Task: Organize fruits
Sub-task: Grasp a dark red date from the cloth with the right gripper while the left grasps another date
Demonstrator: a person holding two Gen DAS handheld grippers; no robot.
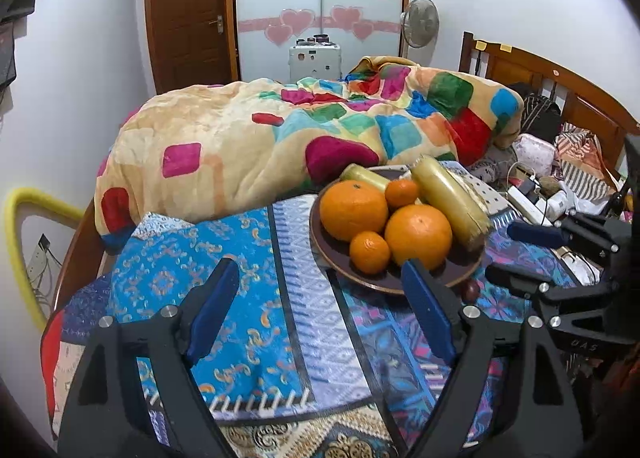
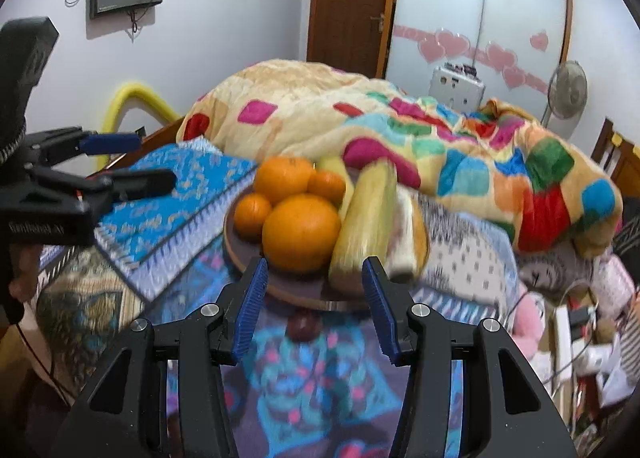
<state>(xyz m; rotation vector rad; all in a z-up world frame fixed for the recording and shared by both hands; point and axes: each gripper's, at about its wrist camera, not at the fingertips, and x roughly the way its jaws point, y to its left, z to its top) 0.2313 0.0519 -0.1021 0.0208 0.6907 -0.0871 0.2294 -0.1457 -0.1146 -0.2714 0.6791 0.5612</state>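
A brown plate on the patterned bedcover holds two large oranges, two small mandarins and two yellow corn cobs. A small dark red fruit lies on the cover just in front of the plate. My left gripper is open and empty, left of the plate. My right gripper is open and empty, close in front of the plate, above the red fruit.
A colourful blanket is heaped behind the plate. A folded blue mat lies left of it. Cables, a power strip and clothes clutter the right by the wooden headboard.
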